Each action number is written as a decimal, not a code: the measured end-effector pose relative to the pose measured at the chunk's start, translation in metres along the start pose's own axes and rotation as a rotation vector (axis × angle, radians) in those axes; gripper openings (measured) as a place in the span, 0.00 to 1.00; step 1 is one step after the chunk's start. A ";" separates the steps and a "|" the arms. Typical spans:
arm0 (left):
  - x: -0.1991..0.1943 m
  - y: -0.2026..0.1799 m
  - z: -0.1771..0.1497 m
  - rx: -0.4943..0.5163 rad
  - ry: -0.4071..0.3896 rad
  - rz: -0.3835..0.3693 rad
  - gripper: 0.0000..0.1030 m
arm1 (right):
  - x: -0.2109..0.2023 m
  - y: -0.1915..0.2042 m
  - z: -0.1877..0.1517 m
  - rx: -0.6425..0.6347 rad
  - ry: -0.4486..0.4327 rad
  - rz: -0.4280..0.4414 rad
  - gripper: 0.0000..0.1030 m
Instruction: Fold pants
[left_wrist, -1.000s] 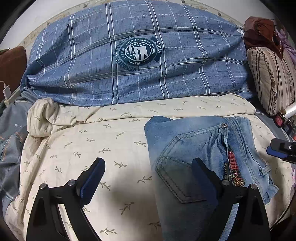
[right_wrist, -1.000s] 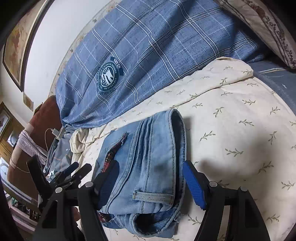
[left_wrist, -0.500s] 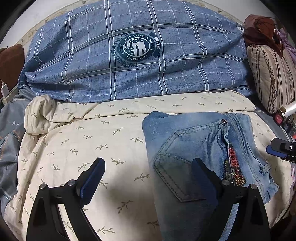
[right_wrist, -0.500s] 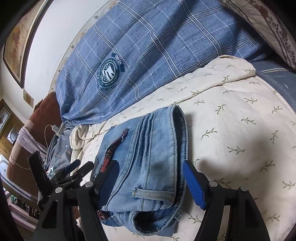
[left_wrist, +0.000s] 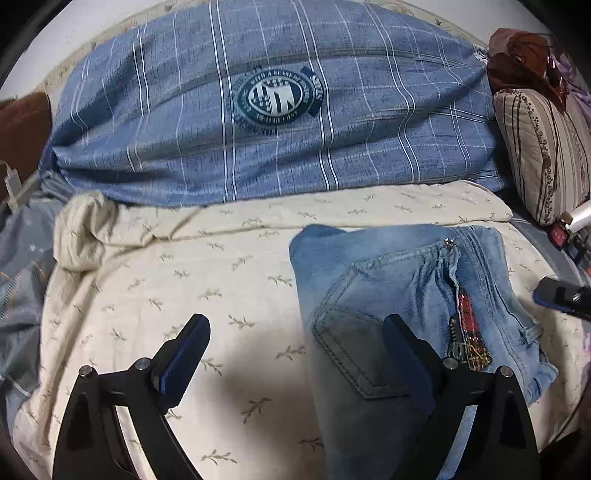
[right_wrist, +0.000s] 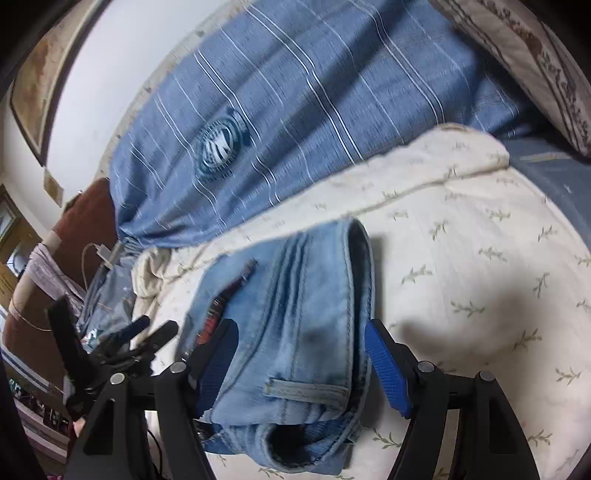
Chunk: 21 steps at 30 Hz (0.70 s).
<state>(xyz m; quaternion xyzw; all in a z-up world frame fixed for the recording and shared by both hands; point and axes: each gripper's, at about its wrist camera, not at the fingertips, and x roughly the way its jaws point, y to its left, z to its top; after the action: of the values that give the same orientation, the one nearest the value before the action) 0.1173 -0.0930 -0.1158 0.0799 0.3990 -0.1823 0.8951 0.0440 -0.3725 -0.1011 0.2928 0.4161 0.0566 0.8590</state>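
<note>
Faded blue denim, folded into a thick packet: the pants (left_wrist: 402, 295) lying on the cream leaf-print bedspread (left_wrist: 184, 295), toward the right side of the bed as seen from the left wrist camera. Back pocket facing up, a red-and-gold beaded strip running beside the seam, a belt loop showing at the near edge in the right wrist view (right_wrist: 295, 332).

Left gripper (left_wrist: 295, 350) hovering low over the left edge of the pants, jaws spread wide and holding nothing; one finger above bare bedspread, the other above the back pocket. Whether that finger touches the denim cannot be told.

Right gripper (right_wrist: 299, 365) at the waistband end, jaws wide apart and straddling the folded packet, blue pads on either side of the denim without pinching it. Seen from the left camera only as a blue tip (left_wrist: 554, 295) at the right edge, just beside the pants.

Behind the pants, a large blue plaid quilt (left_wrist: 277, 110) with a round dark emblem, bunched along the head of the bed. A striped floral pillow (left_wrist: 543, 155) at the far right, with dark red cloth piled above it. A brown cushion (left_wrist: 22, 129) at the far left, a white charger and cable (right_wrist: 103, 254) near it. Right wrist view slightly blurred.
</note>
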 end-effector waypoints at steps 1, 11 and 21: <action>0.002 0.003 0.000 -0.018 0.023 -0.027 0.92 | 0.002 -0.002 0.000 0.003 0.011 -0.001 0.72; 0.015 0.029 -0.002 -0.153 0.114 -0.164 0.92 | -0.008 -0.010 -0.002 -0.001 -0.023 -0.012 0.72; 0.023 0.015 -0.009 -0.092 0.179 -0.242 0.89 | 0.027 -0.003 -0.015 -0.058 0.141 -0.093 0.72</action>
<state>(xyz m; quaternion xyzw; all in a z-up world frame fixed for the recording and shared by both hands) 0.1310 -0.0829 -0.1390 0.0060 0.4918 -0.2624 0.8302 0.0497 -0.3595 -0.1283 0.2433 0.4869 0.0491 0.8375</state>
